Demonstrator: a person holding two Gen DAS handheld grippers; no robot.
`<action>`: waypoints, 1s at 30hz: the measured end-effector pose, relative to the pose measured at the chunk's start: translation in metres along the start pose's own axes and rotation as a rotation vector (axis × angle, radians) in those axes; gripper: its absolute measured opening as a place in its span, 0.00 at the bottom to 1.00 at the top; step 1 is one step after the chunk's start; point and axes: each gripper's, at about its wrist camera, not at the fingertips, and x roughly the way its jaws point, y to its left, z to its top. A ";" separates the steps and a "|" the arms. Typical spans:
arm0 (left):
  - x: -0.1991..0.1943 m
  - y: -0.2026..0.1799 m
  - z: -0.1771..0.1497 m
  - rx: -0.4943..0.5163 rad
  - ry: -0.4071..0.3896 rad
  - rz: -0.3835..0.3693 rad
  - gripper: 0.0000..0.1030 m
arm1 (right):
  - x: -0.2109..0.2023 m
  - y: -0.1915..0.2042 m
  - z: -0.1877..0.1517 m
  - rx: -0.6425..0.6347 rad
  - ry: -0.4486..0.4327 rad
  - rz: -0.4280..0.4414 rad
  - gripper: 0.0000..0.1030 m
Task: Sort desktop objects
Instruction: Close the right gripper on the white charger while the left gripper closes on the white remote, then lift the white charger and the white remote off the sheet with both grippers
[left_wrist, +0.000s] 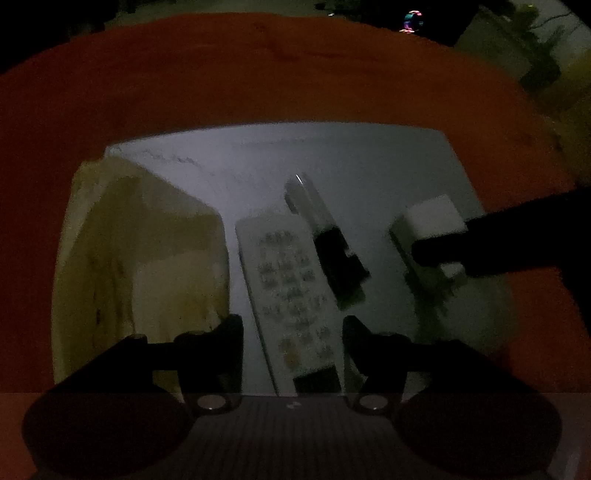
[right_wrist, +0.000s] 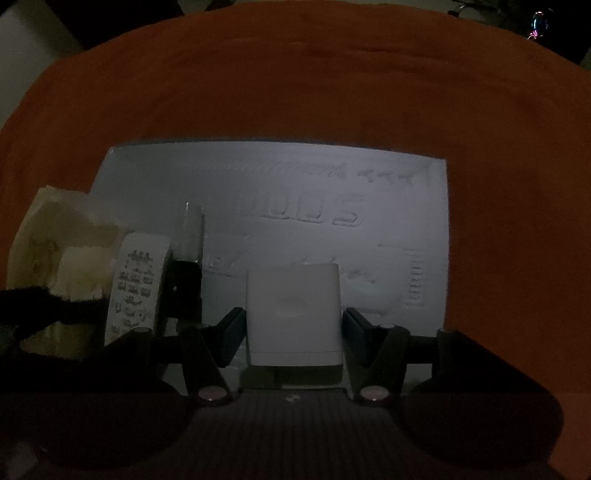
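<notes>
A white remote control (left_wrist: 291, 291) lies on a white foam board (left_wrist: 332, 158), lengthwise between the fingers of my left gripper (left_wrist: 293, 332). That gripper is open, with a gap on either side of the remote. Just right of the remote lies a black and clear oblong object (left_wrist: 328, 243). My right gripper (right_wrist: 293, 328) is shut on a white box (right_wrist: 293, 314), its pads against the box's two sides. In the left wrist view the same box (left_wrist: 432, 218) shows at the right, with the dark right gripper (left_wrist: 439, 236) around it. The scene is very dark.
A crumpled pale yellow object (left_wrist: 147, 258) sits at the board's left end and also shows in the right wrist view (right_wrist: 62, 240). The board (right_wrist: 295, 184) has embossed lettering and rests on an orange cloth (right_wrist: 295, 74). Beyond the cloth it is dark.
</notes>
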 end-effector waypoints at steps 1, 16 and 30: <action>0.001 -0.002 0.002 -0.002 -0.003 0.011 0.55 | 0.004 0.004 0.001 -0.002 -0.002 -0.003 0.59; -0.005 -0.002 0.000 0.015 -0.036 0.004 0.40 | 0.006 0.014 -0.004 -0.001 -0.021 -0.046 0.58; -0.032 0.002 -0.001 -0.015 -0.083 -0.017 0.40 | -0.010 0.026 -0.010 0.066 -0.070 -0.037 0.58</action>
